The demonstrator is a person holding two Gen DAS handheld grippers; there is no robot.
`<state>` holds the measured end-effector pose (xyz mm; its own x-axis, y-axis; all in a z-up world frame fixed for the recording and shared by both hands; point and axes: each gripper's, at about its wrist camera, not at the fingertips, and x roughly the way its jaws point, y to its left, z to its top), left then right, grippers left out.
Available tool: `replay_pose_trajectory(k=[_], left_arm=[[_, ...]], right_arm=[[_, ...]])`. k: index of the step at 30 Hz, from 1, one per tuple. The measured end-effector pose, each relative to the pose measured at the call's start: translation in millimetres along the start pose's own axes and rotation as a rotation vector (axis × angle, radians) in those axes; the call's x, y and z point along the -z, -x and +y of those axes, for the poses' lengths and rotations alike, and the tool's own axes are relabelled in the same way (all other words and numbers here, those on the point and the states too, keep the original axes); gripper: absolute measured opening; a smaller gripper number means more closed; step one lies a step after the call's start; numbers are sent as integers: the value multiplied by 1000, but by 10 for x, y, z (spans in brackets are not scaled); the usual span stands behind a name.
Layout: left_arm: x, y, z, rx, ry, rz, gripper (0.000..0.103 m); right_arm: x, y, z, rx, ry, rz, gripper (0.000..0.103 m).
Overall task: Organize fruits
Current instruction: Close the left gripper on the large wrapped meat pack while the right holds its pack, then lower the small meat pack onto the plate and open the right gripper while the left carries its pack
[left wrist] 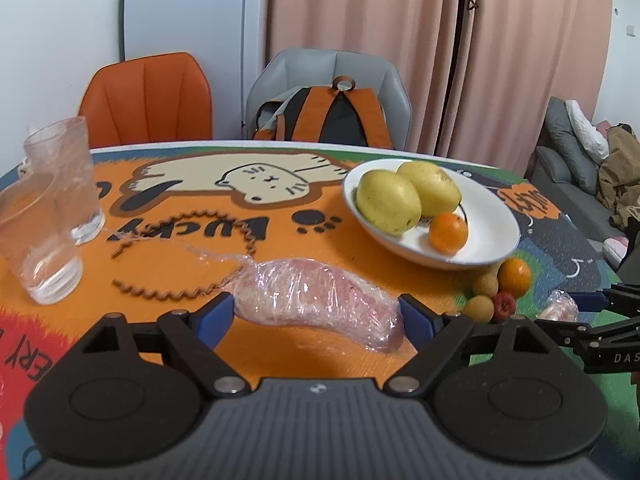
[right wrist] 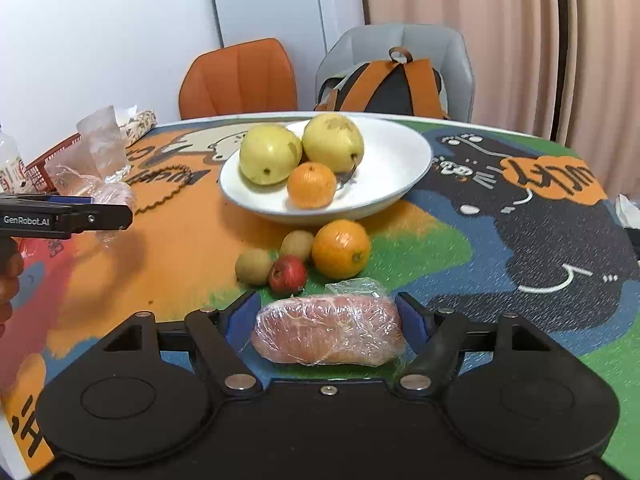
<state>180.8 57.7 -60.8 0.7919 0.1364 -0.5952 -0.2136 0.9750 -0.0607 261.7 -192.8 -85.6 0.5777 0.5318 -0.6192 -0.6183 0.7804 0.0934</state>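
Observation:
A white plate (left wrist: 496, 220) (right wrist: 400, 148) holds two yellow pears (left wrist: 388, 202) (right wrist: 270, 154) and a small orange (left wrist: 448, 232) (right wrist: 312, 185). In front of it lie a larger orange (right wrist: 341, 248), two tan round fruits (right wrist: 254, 266) and a little red fruit (right wrist: 287, 274). My left gripper (left wrist: 316, 316) has its blue pads against both ends of a long pink fruit in cling film (left wrist: 316, 300), held just above the cloth. My right gripper (right wrist: 328, 316) has its pads at both ends of a shorter film-wrapped pink fruit (right wrist: 328, 330).
Two clear glasses (left wrist: 60, 184) stand at the left, with a brown twisted cord (left wrist: 188, 248) beside them. A red basket (right wrist: 40, 168) and wrapped packets sit at the table's far left. An orange chair (left wrist: 148, 100) and a grey chair with a backpack (left wrist: 328, 116) stand behind the table.

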Motion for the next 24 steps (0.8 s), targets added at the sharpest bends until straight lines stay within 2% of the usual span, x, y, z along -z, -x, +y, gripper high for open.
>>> replay_pose_trajectory(k=[14,19,20,22,24], left_arm=[[-279,-244,-257,51,-25,-18,86],[-338,-348,-367,71,-44,-13,83],[-341,-376,-391,76,-48,-9,81],[-345,-458,-436,93,-56,5,52],[-348,-558,-452,98,-36,41,49]], right_arm=[[-256,127,-190,48,-38,-75,70],[-289,120,-240,55,-38,-92,70],[-291,110,-249,55,-41,-92,70],[-290,86,-268,55,-48,-91,70],[-292,69,-283,53,-55,-91,70]])
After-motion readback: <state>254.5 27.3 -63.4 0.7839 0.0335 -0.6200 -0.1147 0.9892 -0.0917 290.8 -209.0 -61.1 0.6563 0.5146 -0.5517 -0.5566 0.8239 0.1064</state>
